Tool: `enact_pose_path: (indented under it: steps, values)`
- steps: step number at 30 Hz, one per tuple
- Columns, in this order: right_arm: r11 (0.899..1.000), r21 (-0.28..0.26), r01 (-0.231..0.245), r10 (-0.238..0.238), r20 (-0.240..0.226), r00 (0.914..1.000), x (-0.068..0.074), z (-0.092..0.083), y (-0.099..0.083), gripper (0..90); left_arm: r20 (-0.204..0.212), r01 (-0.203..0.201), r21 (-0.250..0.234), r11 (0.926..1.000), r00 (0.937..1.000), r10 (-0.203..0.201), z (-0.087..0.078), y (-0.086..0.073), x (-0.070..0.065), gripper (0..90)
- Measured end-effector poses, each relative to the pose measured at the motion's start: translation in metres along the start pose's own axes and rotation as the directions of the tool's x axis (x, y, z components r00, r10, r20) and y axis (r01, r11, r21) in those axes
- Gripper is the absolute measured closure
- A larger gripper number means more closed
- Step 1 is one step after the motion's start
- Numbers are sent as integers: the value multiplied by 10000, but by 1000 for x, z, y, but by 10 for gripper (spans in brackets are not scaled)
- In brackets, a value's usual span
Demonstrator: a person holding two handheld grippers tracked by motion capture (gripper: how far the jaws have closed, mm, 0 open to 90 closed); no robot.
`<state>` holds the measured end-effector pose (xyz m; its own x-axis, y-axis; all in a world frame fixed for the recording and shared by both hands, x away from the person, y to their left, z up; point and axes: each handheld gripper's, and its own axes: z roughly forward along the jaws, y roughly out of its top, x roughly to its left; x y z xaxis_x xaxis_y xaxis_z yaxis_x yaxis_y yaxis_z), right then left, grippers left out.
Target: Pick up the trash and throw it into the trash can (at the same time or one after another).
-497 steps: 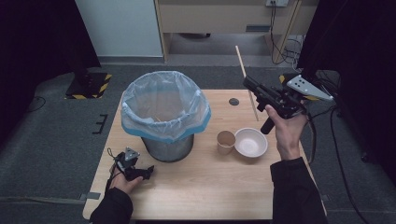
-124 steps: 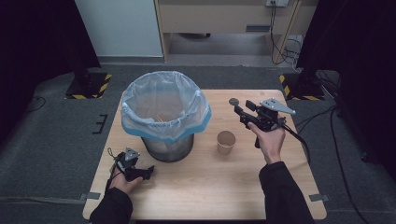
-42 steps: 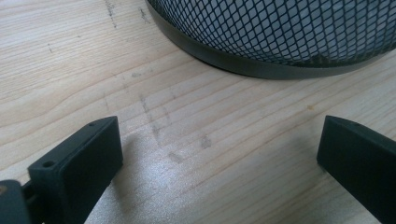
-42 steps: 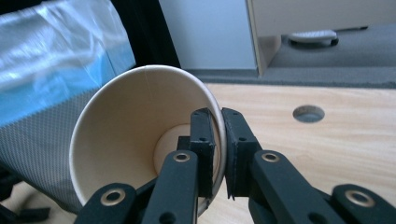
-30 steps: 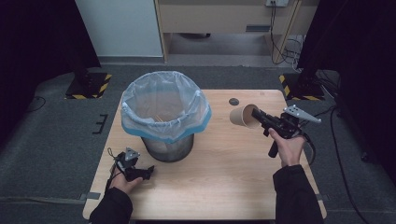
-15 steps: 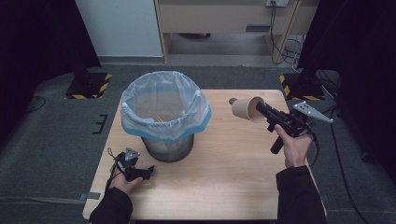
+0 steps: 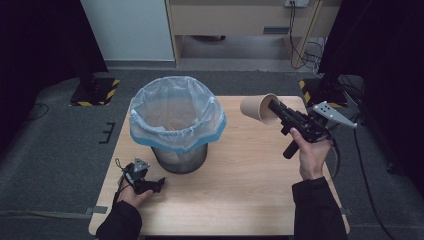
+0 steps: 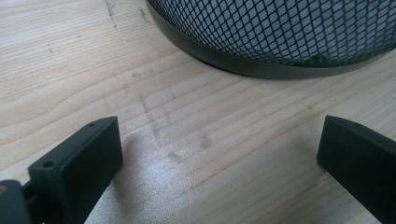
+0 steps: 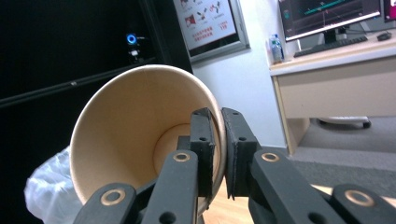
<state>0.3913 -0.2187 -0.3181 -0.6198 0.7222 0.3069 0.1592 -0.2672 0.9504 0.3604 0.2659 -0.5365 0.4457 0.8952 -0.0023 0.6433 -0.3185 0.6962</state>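
The right gripper (image 7: 272,107) is clenched on the wall of the paper cup (image 7: 256,106) — one jaw inside, one outside — with the cup tipped on its side ahead of the jaws, bottom toward the lined bin (image 7: 175,120) off to their left. To do this well, carry the cup above the bin's mouth before releasing — clear of the bag rim. The left gripper (image 7: 142,175) rests released on the table (image 7: 240,190), just short of the bin's base.
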Motion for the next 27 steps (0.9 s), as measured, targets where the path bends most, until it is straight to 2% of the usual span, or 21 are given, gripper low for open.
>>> enact_pose_path:
  steps: [6, 13, 18, 27]
  values:
    - [9995, -313, 67, -79, -398, 9992, 18, 13, 14, 841, -1, -1, -1, 10000, 10000, 1, 0, 0, 0, 0]
    - [9988, -472, 119, -164, -972, 9951, 44, 38, 22, 841, 1, -4, 2, 10000, 10000, 4, 0, 0, 0, 0]
    - [9990, -424, 119, -174, -1313, 9912, 61, 59, 21, 840, 0, -3, 0, 10000, 10000, 3, 0, 0, 0, 0]
    - [9998, -130, 181, -199, -1578, 9873, 84, 96, 12, 838, -7, 12, -16, 10000, 10000, -12, 0, 0, 0, 0]
